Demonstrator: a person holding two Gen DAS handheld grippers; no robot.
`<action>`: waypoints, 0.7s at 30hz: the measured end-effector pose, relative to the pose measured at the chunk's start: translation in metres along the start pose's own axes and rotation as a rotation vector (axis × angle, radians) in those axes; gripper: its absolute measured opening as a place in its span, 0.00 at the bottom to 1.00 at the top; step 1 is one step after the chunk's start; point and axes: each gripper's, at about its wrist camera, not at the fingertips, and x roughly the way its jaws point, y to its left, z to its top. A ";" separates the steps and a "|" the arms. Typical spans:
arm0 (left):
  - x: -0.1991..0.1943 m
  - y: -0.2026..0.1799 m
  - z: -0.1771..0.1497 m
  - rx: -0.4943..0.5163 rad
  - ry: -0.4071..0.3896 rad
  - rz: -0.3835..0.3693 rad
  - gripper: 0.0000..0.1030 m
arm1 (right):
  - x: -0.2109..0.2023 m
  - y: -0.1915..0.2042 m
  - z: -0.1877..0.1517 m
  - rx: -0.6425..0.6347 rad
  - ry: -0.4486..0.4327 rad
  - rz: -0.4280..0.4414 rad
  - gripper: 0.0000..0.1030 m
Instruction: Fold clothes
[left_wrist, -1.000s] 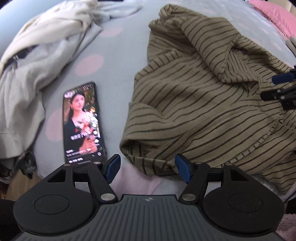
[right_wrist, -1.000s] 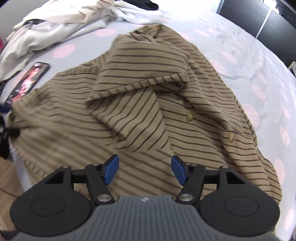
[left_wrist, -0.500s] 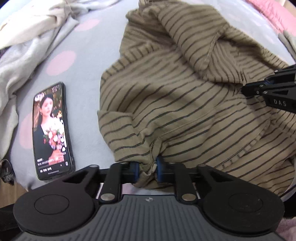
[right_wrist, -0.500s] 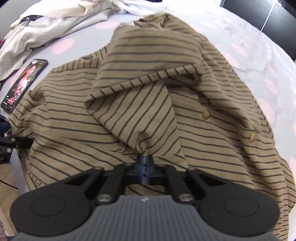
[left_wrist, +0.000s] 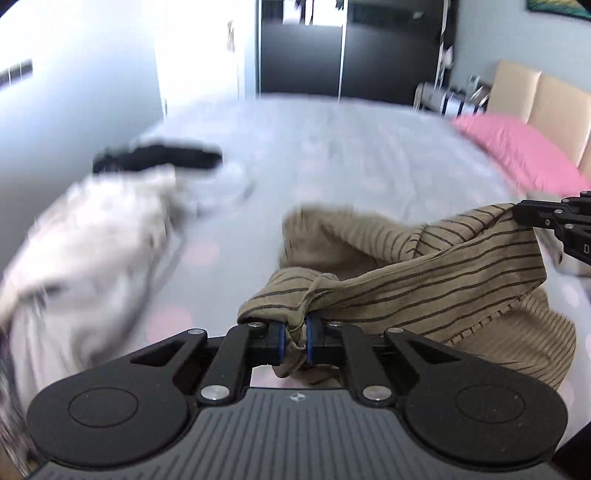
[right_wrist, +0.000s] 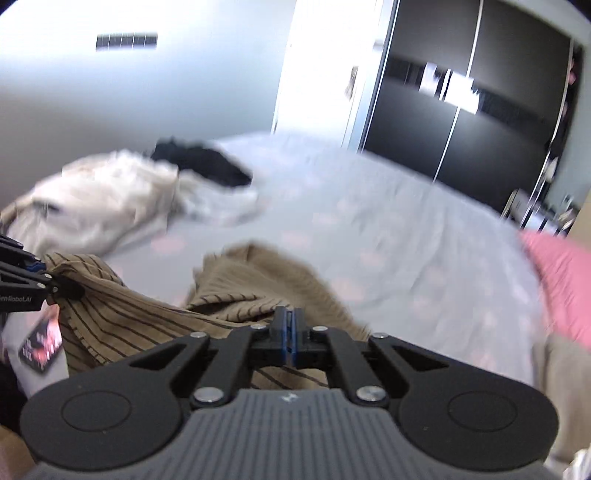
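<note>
With each hand-held gripper (left_wrist: 293, 338) (right_wrist: 289, 332) clenched on the striped shirt (left_wrist: 424, 273), hems are best lifted level, kept taut.

Bed (left_wrist: 369, 155) — pale clothes (left_wrist: 92, 236) (blurred), pink pillow (left_wrist: 517, 155), phone (right_wrist: 40, 343).

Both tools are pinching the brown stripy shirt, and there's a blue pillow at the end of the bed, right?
Almost. The pillow is pink, not blue; the left wrist view shows it by the beige headboard. The rest holds: the left tool and the right tool are each shut on the brown striped shirt.
</note>
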 end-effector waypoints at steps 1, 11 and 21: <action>-0.014 0.000 0.015 0.020 -0.050 0.002 0.08 | -0.014 -0.003 0.012 0.001 -0.046 -0.020 0.02; -0.194 -0.042 0.131 0.166 -0.575 -0.031 0.08 | -0.174 -0.035 0.120 0.052 -0.509 -0.278 0.02; -0.285 -0.089 0.182 0.238 -0.848 -0.041 0.08 | -0.285 -0.049 0.173 0.053 -0.835 -0.406 0.02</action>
